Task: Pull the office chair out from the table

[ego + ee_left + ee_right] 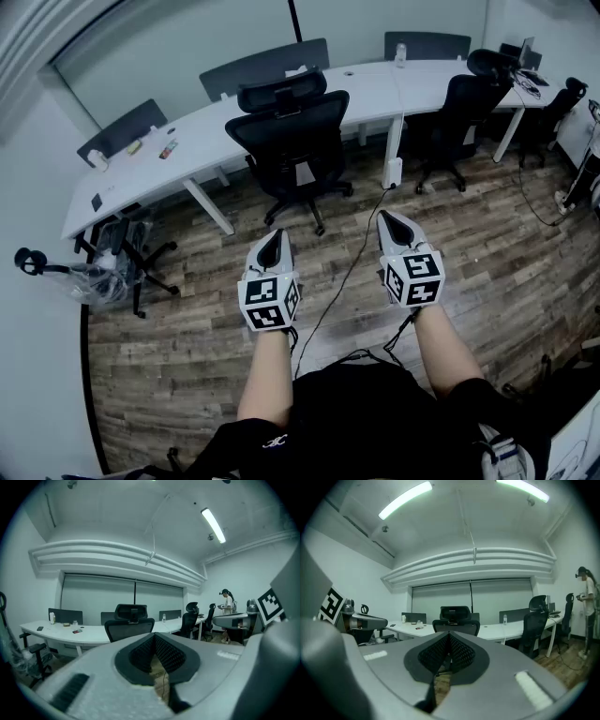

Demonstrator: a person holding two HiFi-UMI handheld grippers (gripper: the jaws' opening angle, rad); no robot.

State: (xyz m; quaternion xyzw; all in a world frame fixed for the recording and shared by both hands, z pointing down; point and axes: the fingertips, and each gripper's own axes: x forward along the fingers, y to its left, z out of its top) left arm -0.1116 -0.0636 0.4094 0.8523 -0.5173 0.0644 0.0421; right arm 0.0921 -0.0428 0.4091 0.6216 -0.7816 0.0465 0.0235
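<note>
A black office chair (291, 141) with a headrest stands at the long white curved table (206, 127), its back toward me. It also shows ahead in the left gripper view (130, 620) and the right gripper view (455, 617). My left gripper (274, 237) and right gripper (391, 220) are held side by side over the wooden floor, well short of the chair and touching nothing. Both point at the chair. The left gripper's (153, 641) jaws are shut and empty, and so are the right gripper's (449, 640).
A second black chair (459, 112) stands at the table to the right, a third (122, 248) at the left end. A cable (347, 272) runs across the floor between me and the chair. Small items and a bottle (400, 53) lie on the table. A person (588, 606) stands far right.
</note>
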